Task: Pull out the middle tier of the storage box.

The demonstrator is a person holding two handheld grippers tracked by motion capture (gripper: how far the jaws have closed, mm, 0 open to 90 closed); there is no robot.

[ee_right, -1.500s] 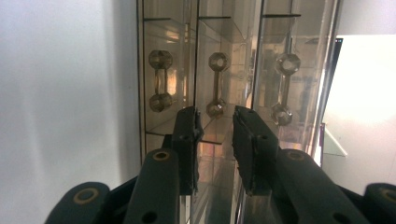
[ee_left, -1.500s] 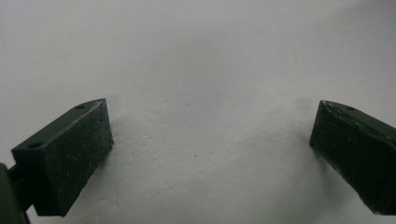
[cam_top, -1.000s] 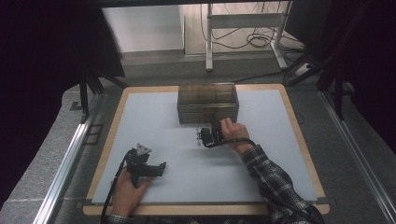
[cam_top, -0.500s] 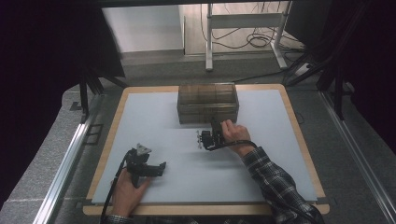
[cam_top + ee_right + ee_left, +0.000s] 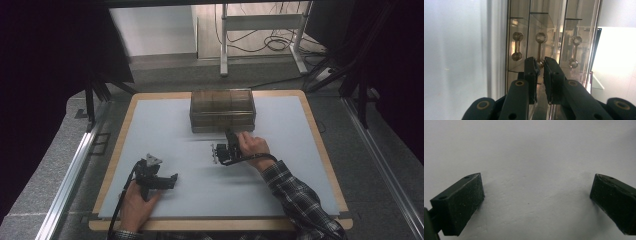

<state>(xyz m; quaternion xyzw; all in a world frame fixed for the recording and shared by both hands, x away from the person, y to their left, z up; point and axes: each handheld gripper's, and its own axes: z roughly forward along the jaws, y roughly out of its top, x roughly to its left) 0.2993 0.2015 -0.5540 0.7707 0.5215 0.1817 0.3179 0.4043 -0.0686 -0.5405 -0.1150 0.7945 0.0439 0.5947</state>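
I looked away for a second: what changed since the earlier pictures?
Hardly anything. The right hand-held gripper shifted slightly nearer the drawer box, jaws shut on its middle handle. The left hand-held gripper stayed open on the mat; the box did not move.

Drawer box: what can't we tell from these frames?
- Drawer box contents: high view, tinted walls, too small.
- Middle handle contact: right gripper view, the right gripper has nearly closed fingers covering the handle's lower end; grip unclear.
- Left gripper: left gripper view shows just the table between open fingers.
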